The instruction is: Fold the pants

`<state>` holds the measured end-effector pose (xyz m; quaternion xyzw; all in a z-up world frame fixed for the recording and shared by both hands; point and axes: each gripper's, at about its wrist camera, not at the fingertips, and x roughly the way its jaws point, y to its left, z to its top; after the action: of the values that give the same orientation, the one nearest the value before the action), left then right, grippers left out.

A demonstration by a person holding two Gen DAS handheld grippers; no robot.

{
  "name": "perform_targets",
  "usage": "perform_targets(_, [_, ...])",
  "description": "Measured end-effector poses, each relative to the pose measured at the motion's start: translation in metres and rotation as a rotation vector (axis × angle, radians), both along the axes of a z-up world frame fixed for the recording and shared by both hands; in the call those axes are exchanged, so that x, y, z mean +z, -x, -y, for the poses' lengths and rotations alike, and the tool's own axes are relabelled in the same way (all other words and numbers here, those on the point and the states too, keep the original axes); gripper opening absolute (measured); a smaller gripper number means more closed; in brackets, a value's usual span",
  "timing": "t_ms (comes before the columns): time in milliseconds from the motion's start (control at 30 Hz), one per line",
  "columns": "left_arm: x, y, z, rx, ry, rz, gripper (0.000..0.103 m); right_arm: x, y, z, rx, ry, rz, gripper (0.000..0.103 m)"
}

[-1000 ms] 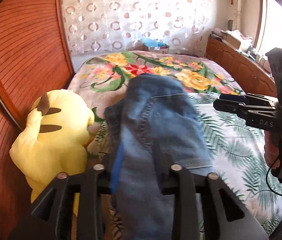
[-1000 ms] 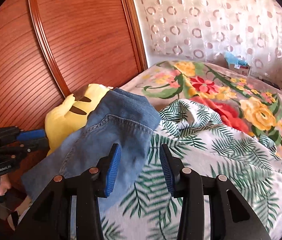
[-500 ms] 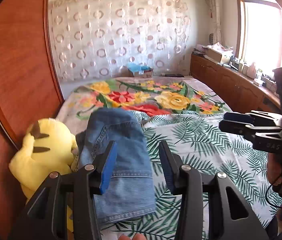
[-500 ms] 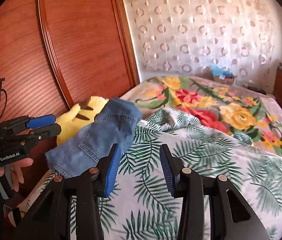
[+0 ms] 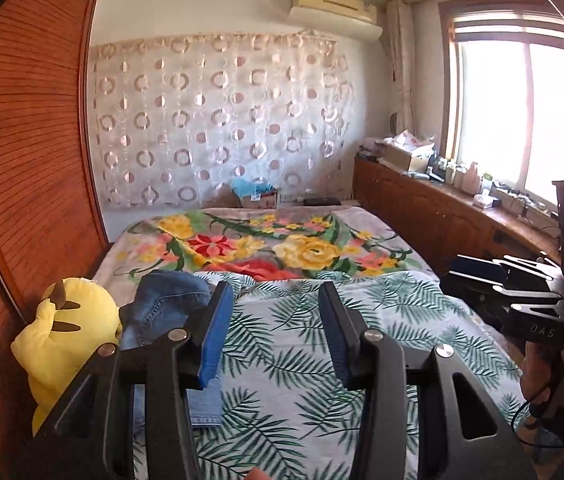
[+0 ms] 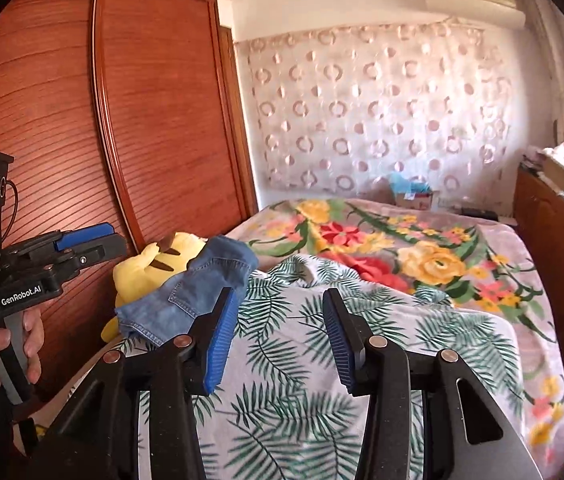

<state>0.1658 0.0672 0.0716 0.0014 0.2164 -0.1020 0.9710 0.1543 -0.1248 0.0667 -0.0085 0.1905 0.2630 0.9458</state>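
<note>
The folded blue denim pants [image 5: 162, 312] lie on the left side of the bed, leaning on a yellow plush toy; they also show in the right wrist view [image 6: 198, 288]. My left gripper [image 5: 274, 332] is open and empty, held back above the bed to the right of the pants. It shows in the right wrist view [image 6: 98, 244] at the left, clear of the pants. My right gripper [image 6: 280, 340] is open and empty above the leaf-print sheet. It shows at the right of the left wrist view [image 5: 466, 276].
A yellow plush toy [image 5: 66, 332] sits against the wooden wardrobe [image 6: 82, 120] at the bed's left edge. The bed has a leaf-print sheet [image 5: 302, 360] and a floral blanket [image 5: 266, 240]. A wooden cabinet with clutter [image 5: 442, 200] runs under the window at right.
My left gripper has let go of the pants and pulled back and up. The pants now rest on the bed. My right gripper has also drawn back, still open.
</note>
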Motion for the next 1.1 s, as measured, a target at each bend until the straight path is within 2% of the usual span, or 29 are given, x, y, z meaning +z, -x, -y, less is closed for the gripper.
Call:
perform_targets(333, [0.005, 0.039, 0.035, 0.040, -0.027, 0.029, 0.045, 0.009, 0.073, 0.035, -0.099, -0.002, 0.056, 0.050])
perform_targets(600, [0.000, 0.054, 0.048, 0.105, -0.034, 0.031, 0.045, 0.011, 0.119, 0.038, -0.187, -0.016, 0.087, 0.055])
perform_targets(1100, [-0.008, 0.072, 0.053, 0.103, -0.043, 0.047, 0.045, 0.009, 0.129, 0.010, -0.240, 0.003, 0.095, 0.056])
